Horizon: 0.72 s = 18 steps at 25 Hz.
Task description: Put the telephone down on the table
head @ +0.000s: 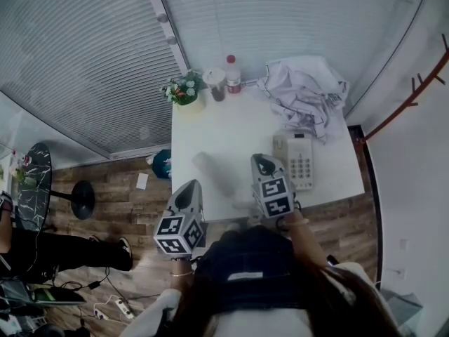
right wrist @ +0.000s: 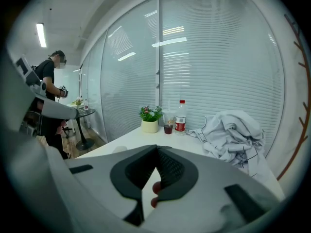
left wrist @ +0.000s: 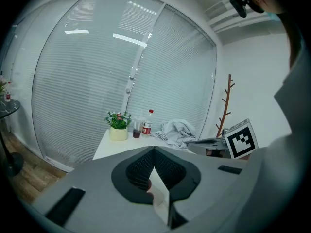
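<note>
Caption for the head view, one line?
Telephone rests on table beside crumpled cloth; left gripper and right gripper, jaws shut, at its near edge.

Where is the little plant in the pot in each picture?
Head view: the potted plant is above the middle, on the far left corner of the table.
Left gripper view: the potted plant is left of the middle.
Right gripper view: the potted plant is near the middle.
Shared landmark: the red-capped bottle stands just to its right in every view.
</note>
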Tool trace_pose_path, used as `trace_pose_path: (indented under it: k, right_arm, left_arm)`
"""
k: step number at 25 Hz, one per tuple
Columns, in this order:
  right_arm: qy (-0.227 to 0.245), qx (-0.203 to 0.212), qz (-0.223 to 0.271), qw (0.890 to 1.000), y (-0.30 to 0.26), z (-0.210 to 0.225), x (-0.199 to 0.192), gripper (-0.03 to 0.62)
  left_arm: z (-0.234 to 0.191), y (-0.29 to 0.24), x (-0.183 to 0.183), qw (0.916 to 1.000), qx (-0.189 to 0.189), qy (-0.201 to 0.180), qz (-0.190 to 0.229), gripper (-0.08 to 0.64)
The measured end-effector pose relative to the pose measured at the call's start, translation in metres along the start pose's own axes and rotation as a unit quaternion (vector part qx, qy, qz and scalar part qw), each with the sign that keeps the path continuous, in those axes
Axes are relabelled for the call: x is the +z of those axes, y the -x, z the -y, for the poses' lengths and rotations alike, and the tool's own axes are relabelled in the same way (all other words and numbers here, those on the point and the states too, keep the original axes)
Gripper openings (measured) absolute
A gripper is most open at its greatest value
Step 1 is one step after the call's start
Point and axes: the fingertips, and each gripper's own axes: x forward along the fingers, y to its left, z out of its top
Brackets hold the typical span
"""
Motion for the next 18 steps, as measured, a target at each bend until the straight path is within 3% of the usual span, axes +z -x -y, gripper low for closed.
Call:
trace_pose_path:
  k: [18]
  right_arm:
    - [0.031, -0.034, -0.007, 0.999, -0.003, 0.007, -0.002, -0.005]
  left_arm:
    - [0.001, -0.020, 0.001, 0.9994, -0.029, -0.008, -0.017, 0.000]
